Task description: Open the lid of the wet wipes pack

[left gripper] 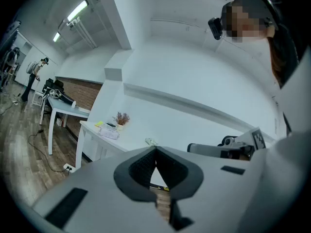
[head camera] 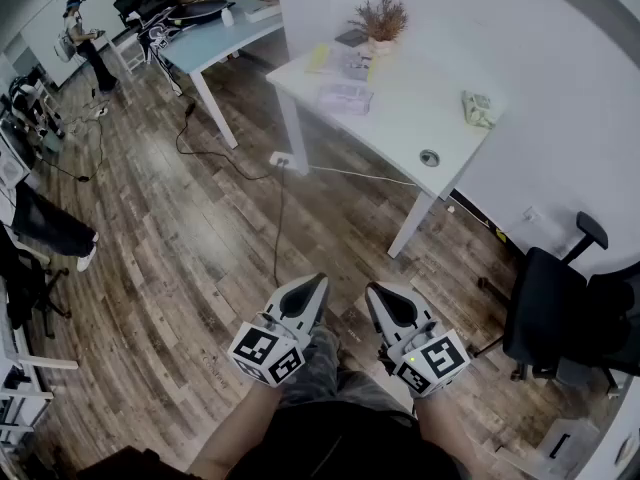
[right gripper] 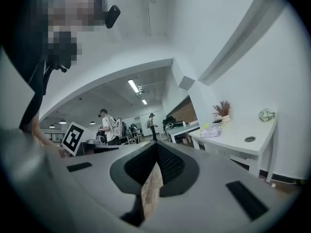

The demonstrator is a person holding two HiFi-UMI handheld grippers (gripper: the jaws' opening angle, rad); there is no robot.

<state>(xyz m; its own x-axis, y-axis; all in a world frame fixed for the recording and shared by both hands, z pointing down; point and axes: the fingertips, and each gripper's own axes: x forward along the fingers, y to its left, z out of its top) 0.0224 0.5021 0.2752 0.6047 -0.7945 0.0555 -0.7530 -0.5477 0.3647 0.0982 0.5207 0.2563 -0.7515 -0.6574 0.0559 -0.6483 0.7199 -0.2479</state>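
Short of the desk – both grippers clenched, empty.

Nearest, well apart from the desk [head camera: 400,118]: left gripper [head camera: 320,281] and right gripper [head camera: 371,292], side by side above the wood floor, jaws pressed together on nothing. On the desk's near end, a grommet [head camera: 429,157]; just beyond, by the wall-side edge, the green pack [head camera: 480,108] – untouched. At the desk's far end, papers [head camera: 345,96] and a plant [head camera: 382,18].

Pack: small pale green soft plastic wet wipes pack [head camera: 480,108]
Place: upper right of the head view, on a white table [head camera: 400,128]
Pose: lying flat
Lid: too small to tell
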